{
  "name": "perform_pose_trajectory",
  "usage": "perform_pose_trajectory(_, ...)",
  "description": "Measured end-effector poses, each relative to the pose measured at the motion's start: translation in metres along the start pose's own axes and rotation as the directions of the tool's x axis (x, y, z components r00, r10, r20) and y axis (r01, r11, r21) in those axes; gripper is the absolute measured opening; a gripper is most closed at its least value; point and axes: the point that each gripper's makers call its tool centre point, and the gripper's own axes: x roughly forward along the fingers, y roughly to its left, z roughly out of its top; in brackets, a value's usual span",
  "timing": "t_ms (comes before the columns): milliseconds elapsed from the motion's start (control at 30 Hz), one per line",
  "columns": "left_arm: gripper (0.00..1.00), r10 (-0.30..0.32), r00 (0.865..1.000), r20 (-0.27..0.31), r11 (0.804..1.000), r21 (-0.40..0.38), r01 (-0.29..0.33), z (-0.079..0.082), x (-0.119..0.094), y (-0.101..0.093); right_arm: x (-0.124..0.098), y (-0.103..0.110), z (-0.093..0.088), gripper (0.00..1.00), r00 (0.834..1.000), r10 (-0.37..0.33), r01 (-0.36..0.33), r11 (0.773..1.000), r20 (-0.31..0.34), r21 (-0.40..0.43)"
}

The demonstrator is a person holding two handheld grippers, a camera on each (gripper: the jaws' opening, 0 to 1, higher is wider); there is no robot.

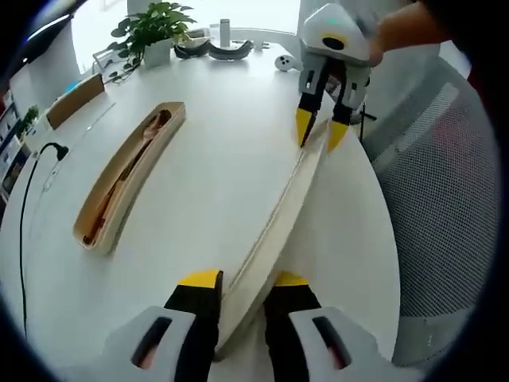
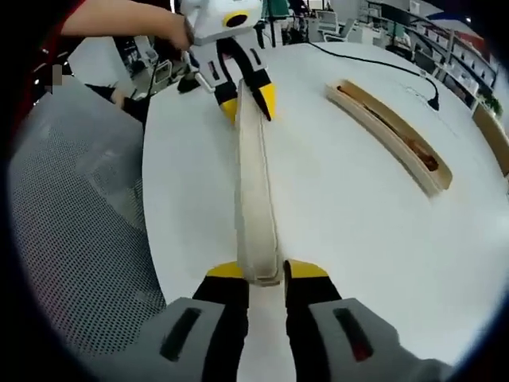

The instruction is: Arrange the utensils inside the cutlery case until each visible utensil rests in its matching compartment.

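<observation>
A: Status, left to right?

B: Left gripper view: open case half (image 1: pixel 127 177) at 10 o'clock on the white table (image 1: pixel 223 175), cavity up, brownish wooden utensils lying inside. I can't tell which piece is in which slot, too distorted.

A: And the other part?

B: Pale lid (image 1: pixel 274 227) runs from 6 toward 1 o'clock. Left gripper (image 1: pixel 242 280) has its jaws narrowed onto the near end, holding it. Right gripper (image 1: pixel 321 127) clamps the far end at 1 o'clock, a hand behind it.

A: Right gripper view agrees?

B: Yes. Mesh chair (image 2: pixel 79 207) at 9 o'clock. Lid (image 2: pixel 256 191) runs from 6 to 12 o'clock, right gripper (image 2: pixel 266 270) pinching the near end, left gripper (image 2: pixel 246 97) on the far end. Case half (image 2: pixel 390 131) sits at 2 o'clock, well apart from the lid.

A: Progress?

B: Utensils look seated in the case already. My read: arranging is mostly done, and the lid, held at both ends, isn't on the case yet. That's what's left, if closing is wanted.
</observation>
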Motion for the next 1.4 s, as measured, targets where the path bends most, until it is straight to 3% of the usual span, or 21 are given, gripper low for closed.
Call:
perform_pose_trajectory(33,0.2,0.005,1.0,0.003,1.0,0.007,-0.005,0.0,0.0,0.0,0.0,0.0,0.004,0.08,1.0,0.004,-0.004,1.0,0.029,-0.007)
perform_pose_trajectory(200,0.2,-0.007,1.0,-0.001,1.0,0.02,0.007,0.0,-0.001,0.0,0.002,-0.001,0.004,0.04,0.999,0.002,0.0,0.999,0.044,-0.035)
perform_pose_trajectory(233,0.21,-0.013,1.0,-0.005,1.0,0.022,0.013,0.001,-0.001,0.0,0.001,0.001,0.004,0.04,0.999,0.015,-0.014,1.0,0.049,-0.015)
perform_pose_trajectory(300,0.24,-0.012,1.0,-0.006,1.0,0.017,0.012,0.002,0.0,0.0,-0.003,0.005,0.008,0.03,0.996,0.042,-0.037,0.997,0.079,-0.068)
perform_pose_trajectory(400,0.31,0.008,1.0,-0.001,0.997,0.08,-0.008,0.003,0.001,-0.001,-0.009,0.018,0.015,0.02,0.986,0.121,-0.121,0.993,0.111,-0.005)
perform_pose_trajectory(433,0.35,0.025,1.0,0.017,0.998,0.053,-0.026,0.004,0.001,0.002,-0.012,0.016,0.017,0.02,0.987,0.115,-0.114,0.993,0.115,-0.008)
perform_pose_trajectory(533,0.46,0.041,0.999,0.023,0.999,0.005,-0.041,0.002,0.001,0.006,-0.021,0.028,0.027,0.01,0.97,0.181,-0.197,0.976,0.165,0.088)
perform_pose_trajectory(633,0.49,0.041,0.998,0.054,0.999,0.027,-0.043,0.003,0.0,0.001,-0.026,0.032,0.031,0.01,0.958,0.208,-0.238,0.961,0.198,0.143)
perform_pose_trajectory(667,0.51,0.051,0.997,0.061,0.998,0.04,-0.054,0.004,0.0,0.0,-0.03,0.033,0.037,0.01,0.943,0.217,-0.262,0.951,0.252,0.162)
perform_pose_trajectory(733,0.52,0.065,0.995,0.072,0.996,0.051,-0.069,0.005,0.0,0.001,-0.034,0.03,0.04,0.01,0.939,0.194,-0.246,0.955,0.283,0.163)
perform_pose_trajectory(767,0.54,0.074,0.994,0.075,0.995,0.056,-0.078,0.005,-0.001,0.002,-0.039,0.034,0.042,0.01,0.928,0.216,-0.275,0.947,0.304,0.166)
perform_pose_trajectory(867,0.64,0.091,0.992,0.084,0.99,0.104,-0.1,0.007,-0.002,-0.001,-0.048,0.051,0.045,0.0,0.891,0.309,-0.409,0.866,0.333,0.29)
perform_pose_trajectory(967,0.65,0.076,0.992,0.098,0.985,0.15,-0.09,0.009,-0.001,-0.008,-0.05,0.05,0.041,0.0,0.888,0.324,-0.447,0.775,0.326,0.448)
perform_pose_trajectory(1000,0.64,0.078,0.991,0.104,0.983,0.158,-0.094,0.01,-0.001,-0.009,-0.048,0.047,0.04,0.0,0.89,0.317,-0.445,0.756,0.327,0.48)
perform_pose_trajectory(1067,0.6,0.076,0.992,0.106,0.982,0.164,-0.093,0.01,-0.002,-0.012,-0.052,0.052,0.038,0.0,0.867,0.375,-0.498,0.62,0.329,0.606)
perform_pose_trajectory(1133,0.58,0.074,0.991,0.107,0.982,0.165,-0.091,0.008,-0.003,-0.013,-0.053,0.049,0.04,0.0,0.848,0.385,-0.528,0.563,0.364,0.635)
perform_pose_trajectory(1167,0.57,0.074,0.991,0.112,0.981,0.172,-0.093,0.008,-0.003,-0.013,-0.052,0.048,0.039,0.0,0.849,0.384,-0.527,0.566,0.362,0.634)
perform_pose_trajectory(1200,0.56,0.062,0.992,0.11,0.981,0.179,-0.081,0.007,-0.003,-0.016,-0.052,0.046,0.035,0.0,0.845,0.398,-0.527,0.513,0.356,0.678)
perform_pose_trajectory(1267,0.51,0.052,0.993,0.103,0.976,0.205,-0.073,0.007,-0.003,-0.019,-0.051,0.048,0.031,0.01,0.829,0.437,-0.537,0.446,0.35,0.716)
perform_pose_trajectory(1333,0.5,0.039,0.995,0.087,0.974,0.22,-0.057,0.007,-0.003,-0.023,-0.045,0.037,0.028,0.01,0.849,0.402,-0.509,0.444,0.344,0.738)
perform_pose_trajectory(1400,0.48,0.048,0.996,0.074,0.967,0.248,-0.065,0.008,-0.003,-0.022,-0.043,0.033,0.029,0.02,0.858,0.379,-0.496,0.438,0.346,0.75)
